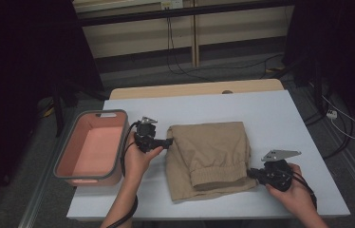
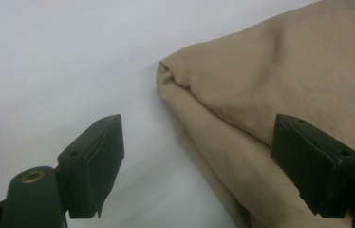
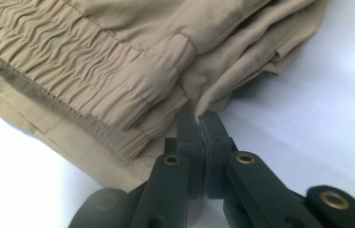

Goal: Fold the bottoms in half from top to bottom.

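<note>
Folded tan trousers (image 1: 211,156) lie in the middle of the pale blue table (image 1: 280,118), elastic waistband toward the near edge. My left gripper (image 1: 170,141) stands open at the bundle's far left corner; one jaw is over bare table, the other rests on the tan cloth (image 2: 280,76). My right gripper (image 1: 251,173) is at the bundle's near right corner, its jaws shut on a thin fold of the trousers (image 3: 118,61) just beside the gathered waistband, as the right gripper (image 3: 203,124) view shows.
A pink bin with a grey rim (image 1: 83,176) stands at the table's left edge, close to my left hand. Cables (image 1: 178,61) run over the floor beyond the table's far edge.
</note>
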`<move>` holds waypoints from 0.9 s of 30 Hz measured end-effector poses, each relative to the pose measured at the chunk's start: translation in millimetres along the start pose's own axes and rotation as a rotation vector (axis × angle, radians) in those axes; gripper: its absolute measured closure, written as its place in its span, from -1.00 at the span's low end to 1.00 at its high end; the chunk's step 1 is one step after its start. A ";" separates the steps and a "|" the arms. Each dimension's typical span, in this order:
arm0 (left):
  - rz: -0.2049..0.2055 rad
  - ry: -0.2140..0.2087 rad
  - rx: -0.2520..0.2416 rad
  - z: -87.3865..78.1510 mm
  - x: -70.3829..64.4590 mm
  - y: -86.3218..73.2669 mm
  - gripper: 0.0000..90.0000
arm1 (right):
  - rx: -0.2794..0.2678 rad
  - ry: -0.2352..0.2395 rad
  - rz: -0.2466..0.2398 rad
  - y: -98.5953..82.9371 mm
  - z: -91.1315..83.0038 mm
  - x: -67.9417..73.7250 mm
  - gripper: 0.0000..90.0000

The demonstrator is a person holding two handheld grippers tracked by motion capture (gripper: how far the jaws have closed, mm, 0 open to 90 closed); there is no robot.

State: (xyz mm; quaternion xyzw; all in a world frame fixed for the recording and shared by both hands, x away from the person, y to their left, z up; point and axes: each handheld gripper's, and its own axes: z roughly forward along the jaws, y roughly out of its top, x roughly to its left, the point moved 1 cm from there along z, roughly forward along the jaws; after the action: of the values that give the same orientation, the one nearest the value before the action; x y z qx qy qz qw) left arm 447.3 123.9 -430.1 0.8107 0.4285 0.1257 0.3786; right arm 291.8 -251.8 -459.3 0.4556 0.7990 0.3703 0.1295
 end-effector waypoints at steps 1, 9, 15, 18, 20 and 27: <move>0.003 0.002 -0.002 -0.1 -0.2 0.1 -0.59 | 0.000 0.000 -0.005 -0.9 -1.3 2.5 0.99; 0.014 -0.002 0.008 -0.3 -3.9 -1.1 -0.61 | 0.006 -0.007 -0.038 -6.3 -6.1 11.5 0.98; 0.017 0.007 0.009 0.8 -5.4 -2.2 -0.62 | -0.003 -0.011 -0.048 -5.3 -8.1 9.6 0.86; 0.019 -0.001 0.017 1.1 -6.5 -2.3 -0.62 | -0.027 -0.046 -0.086 -0.7 -17.6 10.0 0.73; 0.019 -0.003 0.016 2.0 -7.4 -2.5 -0.62 | -0.049 -0.053 -0.086 2.1 -23.1 9.0 0.59; 0.019 0.002 0.011 1.9 -8.9 -2.1 -0.62 | -0.142 -0.078 -0.055 18.9 -31.9 11.5 -0.05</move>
State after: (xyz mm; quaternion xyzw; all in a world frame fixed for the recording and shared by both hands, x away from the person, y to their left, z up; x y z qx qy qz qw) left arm 441.7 116.7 -431.9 0.8165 0.4220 0.1277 0.3727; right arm 280.1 -251.6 -422.3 0.4372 0.7774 0.4043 0.2029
